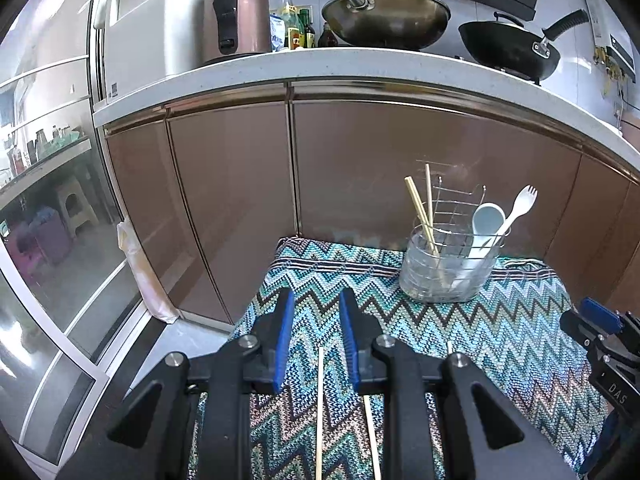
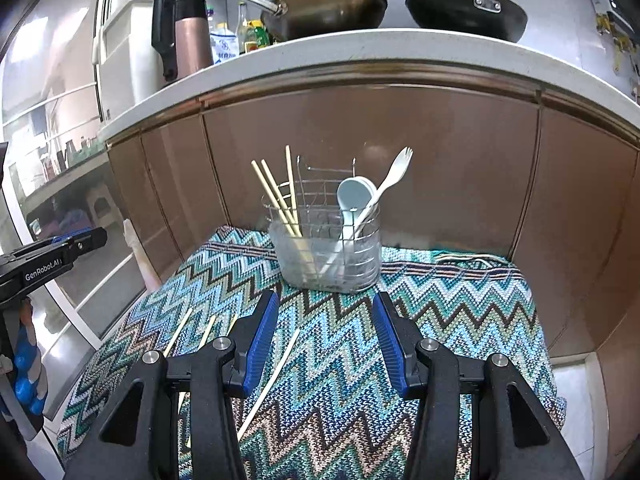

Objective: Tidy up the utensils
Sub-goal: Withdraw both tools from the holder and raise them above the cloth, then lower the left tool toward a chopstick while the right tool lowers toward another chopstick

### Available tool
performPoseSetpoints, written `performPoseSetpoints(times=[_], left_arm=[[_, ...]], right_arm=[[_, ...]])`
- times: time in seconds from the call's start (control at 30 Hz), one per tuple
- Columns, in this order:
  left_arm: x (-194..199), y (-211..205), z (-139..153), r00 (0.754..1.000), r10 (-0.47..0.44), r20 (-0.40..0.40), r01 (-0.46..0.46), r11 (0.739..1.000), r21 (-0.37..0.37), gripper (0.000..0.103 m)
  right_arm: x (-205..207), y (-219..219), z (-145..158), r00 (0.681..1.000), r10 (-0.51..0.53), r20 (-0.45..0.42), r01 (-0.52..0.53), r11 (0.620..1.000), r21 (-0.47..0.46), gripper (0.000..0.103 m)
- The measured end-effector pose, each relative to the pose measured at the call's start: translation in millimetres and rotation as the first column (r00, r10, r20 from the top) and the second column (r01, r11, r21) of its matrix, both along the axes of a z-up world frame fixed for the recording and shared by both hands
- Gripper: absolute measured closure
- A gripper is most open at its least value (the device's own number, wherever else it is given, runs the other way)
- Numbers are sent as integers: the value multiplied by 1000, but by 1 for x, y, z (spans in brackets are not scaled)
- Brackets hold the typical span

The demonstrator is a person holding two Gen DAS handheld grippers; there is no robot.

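Zigzag-knit cloth [image 2: 440, 320] in teal, blue and brown covers the low surface under both of your grippers. On it, toward twelve o'clock in the right wrist view, stands the wire utensil caddy [image 2: 328, 248], close to the brown cabinet doors [image 2: 440, 152]. In its left compartment three chopsticks [image 2: 280, 196] lean toward eleven o'clock; in its right sit a pale blue spoon [image 2: 354, 196] and a white spork [image 2: 390, 176], the spork tilting toward one o'clock.

Your right gripper [image 2: 324, 336] holds nothing — its blue pads stand wide apart above the cloth. A loose chopstick [image 2: 272, 380] lies flat just inside the left pad, running from seven o'clock up toward one, and two more chopstick ends [image 2: 192, 328] show at about nine o'clock, partly hidden by the gripper frame.

Your left gripper [image 1: 316, 332] is also empty, its pads parted more narrowly. Between them a chopstick [image 1: 320, 408] lies on the cloth pointing to twelve, with another chopstick [image 1: 372, 436] just beside it under the right pad. From this view the caddy [image 1: 448, 268] sits at about one o'clock.
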State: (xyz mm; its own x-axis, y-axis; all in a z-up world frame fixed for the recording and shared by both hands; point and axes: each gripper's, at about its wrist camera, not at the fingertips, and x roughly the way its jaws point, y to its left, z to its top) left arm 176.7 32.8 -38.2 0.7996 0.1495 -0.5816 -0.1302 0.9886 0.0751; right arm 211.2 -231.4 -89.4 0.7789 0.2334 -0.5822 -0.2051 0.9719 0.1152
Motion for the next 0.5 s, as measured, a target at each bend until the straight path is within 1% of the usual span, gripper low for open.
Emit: performPoseSetpoints(times=[0.27,0.5], left_arm=[[3,0,-8,1000,0,2,0,1000,14,81],[10,4,-19,1000,2,-20,-2,1000,11,81]], right_arm=[[10,8,-12,999,22,-36,-22,1000,-10,54],[18,17,-25,996,48,-79,-50,999,-23,54]])
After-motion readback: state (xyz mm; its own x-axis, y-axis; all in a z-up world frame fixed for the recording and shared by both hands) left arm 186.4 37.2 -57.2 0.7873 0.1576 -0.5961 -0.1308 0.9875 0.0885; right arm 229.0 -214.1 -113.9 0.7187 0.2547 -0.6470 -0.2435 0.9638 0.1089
